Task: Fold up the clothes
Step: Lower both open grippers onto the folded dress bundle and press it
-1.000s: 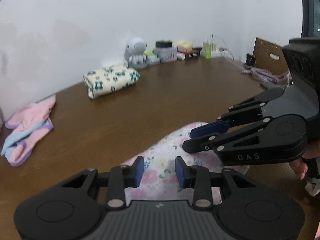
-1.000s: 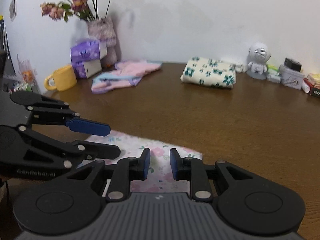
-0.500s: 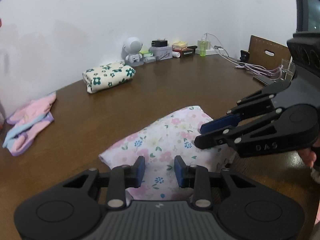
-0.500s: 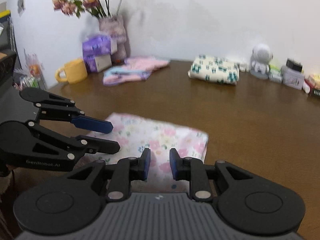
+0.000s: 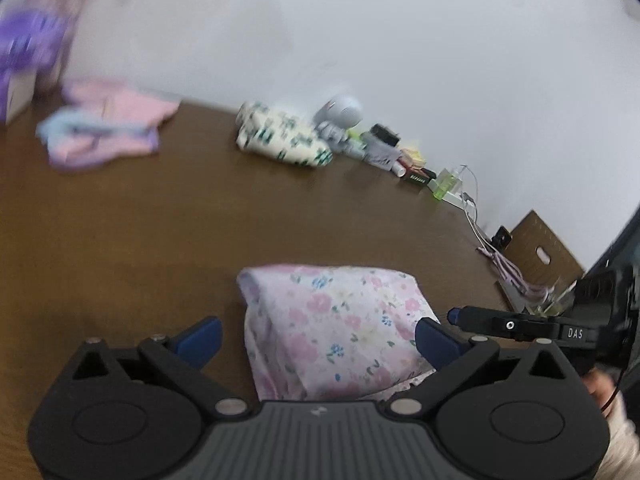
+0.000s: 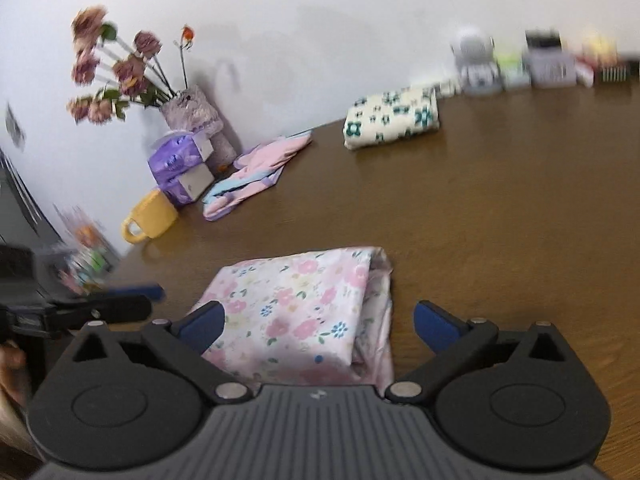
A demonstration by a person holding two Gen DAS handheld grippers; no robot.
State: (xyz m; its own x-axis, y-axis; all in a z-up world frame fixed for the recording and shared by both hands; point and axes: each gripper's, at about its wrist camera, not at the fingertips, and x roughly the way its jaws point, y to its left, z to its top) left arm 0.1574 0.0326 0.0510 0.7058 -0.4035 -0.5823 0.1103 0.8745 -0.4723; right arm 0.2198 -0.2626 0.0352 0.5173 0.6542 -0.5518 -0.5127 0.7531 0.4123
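A pink floral garment (image 5: 336,324) (image 6: 304,308) lies folded on the brown table, layered edges showing on its right side in the right wrist view. My left gripper (image 5: 318,338) stands open, blue fingertips either side of the cloth and above it. My right gripper (image 6: 320,322) is open too, straddling the garment's near end. The right gripper's fingers (image 5: 492,322) show at the right of the left wrist view; the left gripper (image 6: 120,304) shows blurred at the left of the right wrist view. Nothing is held.
A folded cream cloth with green flowers (image 6: 392,118) and a pink-and-blue garment (image 6: 256,176) lie near the wall. A yellow mug (image 6: 150,218), purple tissue box (image 6: 180,164) and flower vase (image 6: 196,116) stand at left. A toy robot (image 5: 340,118), small boxes and cables (image 5: 504,256) line the back.
Both grippers went from nearly shut to wide open and let the floral garment drop. Both views tilted and swung; the garment now lies in a more compact fold.
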